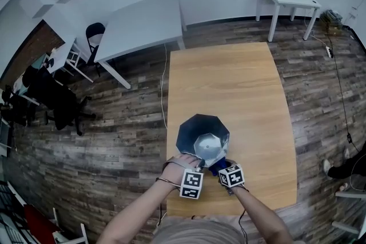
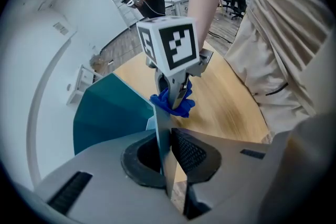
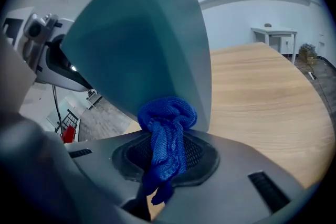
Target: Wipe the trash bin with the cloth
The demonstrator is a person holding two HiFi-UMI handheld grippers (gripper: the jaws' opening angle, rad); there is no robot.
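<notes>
We have the trash bin (image 1: 193, 130) standing mouth up on the bench (image 1: 240, 77), toward its near edge and closer to the left edge than the right. Our left hand-held gripper (image 2: 165, 157) is clenched on the bin's thin rim wall, one jaw inside and one outside, which steadies it. Our right hand-held gripper (image 3: 166, 160) is clamped on the blue cloth (image 3: 167, 118). The cloth's bunched end appears to rest against the bin's outer face on the side toward us, just beside the left hold.

To wipe well, we judge that the left grip should hold firm while the right drags the cloth down the face in long strokes. The pressure should be light, since the bin is probably light enough to tip or slide toward the far edge. Only a small wad of cloth sticks out past the jaws, so we should lead with the wad and hold the jaw tips off the plastic. The faces away from us will likely need the bin turned, or the left grip shifted along the rim.
</notes>
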